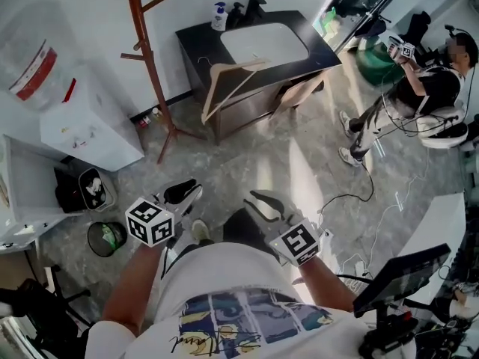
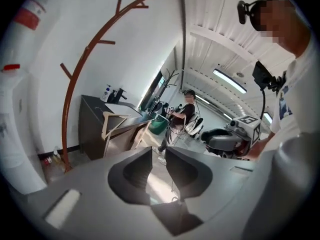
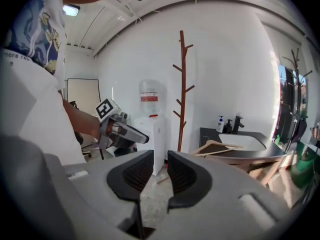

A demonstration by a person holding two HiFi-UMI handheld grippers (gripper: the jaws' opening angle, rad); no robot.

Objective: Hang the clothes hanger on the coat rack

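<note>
Head view: both grippers are held low in front of the person, well apart from everything the task needs. The left gripper and the right gripper point across the floor toward the dark worktop with its sink. The wooden clothes hanger rests at the worktop's near corner and seems to hang partly over the edge. The coat rack stands just to the left of it on splayed feet. Cables trail across the floor at the right.

Left gripper view: the left gripper's jaws stand a narrow slit apart with nothing between them. The hanger shows far ahead, the rack to its left.

Right gripper view: the right gripper's jaws are likewise a little apart and empty. The hanger lies on the worktop edge at the right, past the rack.

Risks, as I judge them: the hanger sits loosely, so a glancing touch could tip it onto the floor. Jaws this narrow may push the wooden bar instead of taking it. The rack is slender, so a hard push while hooking could rock it.
</note>
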